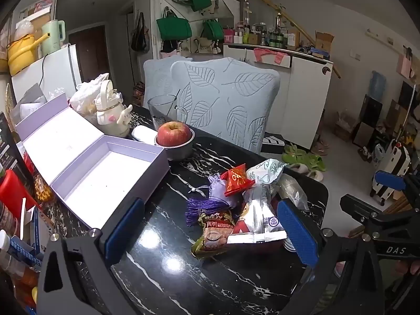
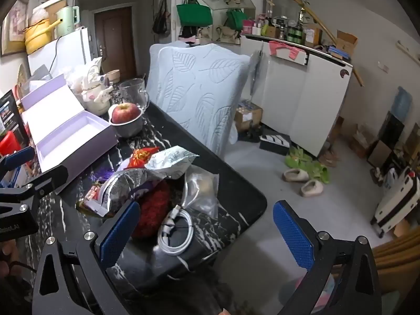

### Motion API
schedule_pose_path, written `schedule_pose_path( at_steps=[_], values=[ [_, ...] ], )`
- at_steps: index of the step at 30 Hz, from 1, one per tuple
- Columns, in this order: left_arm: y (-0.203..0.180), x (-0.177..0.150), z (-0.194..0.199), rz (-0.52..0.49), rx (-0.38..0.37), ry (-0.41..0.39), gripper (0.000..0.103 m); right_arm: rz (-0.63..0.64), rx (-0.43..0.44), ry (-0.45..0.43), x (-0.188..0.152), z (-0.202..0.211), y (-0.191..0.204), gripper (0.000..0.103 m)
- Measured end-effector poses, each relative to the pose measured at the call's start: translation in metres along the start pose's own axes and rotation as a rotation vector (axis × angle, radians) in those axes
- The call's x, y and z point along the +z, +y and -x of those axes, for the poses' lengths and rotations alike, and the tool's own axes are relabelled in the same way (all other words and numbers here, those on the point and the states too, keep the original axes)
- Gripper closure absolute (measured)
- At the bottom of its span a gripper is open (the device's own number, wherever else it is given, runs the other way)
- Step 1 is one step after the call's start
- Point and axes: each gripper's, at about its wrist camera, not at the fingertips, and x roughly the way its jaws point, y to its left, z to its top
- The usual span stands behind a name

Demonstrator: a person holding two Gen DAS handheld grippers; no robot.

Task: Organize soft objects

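Left tongs: left gripper (image 1: 210,232) hangs over the dark marble table (image 1: 162,239), blue pads spread wide with nothing between them but tabletop and the near edge of the pile.
Right tongs: right gripper (image 2: 206,232) is likewise spread wide and empty, tilted down over the table corner, one pad above the floor.
Pile: snack packets heaped near the table's right end, probably gathered there for sorting; silver packet (image 1: 258,218), brown snack packet (image 1: 214,227), red sachet (image 1: 236,179), purple tassel pouch (image 1: 210,199).
Pile to left tongs: just ahead, toward the right pad, the silver packet nearly at it.
Pile to right tongs: ahead and left; a red fuzzy thing (image 2: 153,210) and a coiled white cable (image 2: 174,232) lie just beside the left pad.
Box: lavender gift box (image 1: 105,168), lid folded back and bottom bare, likely left so to take the soft things; left of the pile, well apart.
Apple: red apple (image 1: 173,133) in a metal bowl (image 1: 181,149) behind the box, out of the way.
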Motion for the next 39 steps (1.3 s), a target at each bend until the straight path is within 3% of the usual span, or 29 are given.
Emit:
schedule_pose_path(
  at_steps=[1, 9, 39],
  values=[
    [0.003, 0.000, 0.000, 0.033, -0.023, 0.002, 0.000, 0.000, 0.000, -0.002, 0.000, 0.000, 0.000, 0.000],
    [-0.002, 0.000, 0.005, 0.016, -0.054, 0.003, 0.000, -0.006, 0.008, -0.016, 0.003, 0.003, -0.004, 0.000],
    [-0.006, -0.002, 0.005, -0.009, -0.058, 0.009, 0.000, -0.003, -0.008, -0.015, -0.004, -0.003, -0.003, 0.000]
  ],
)
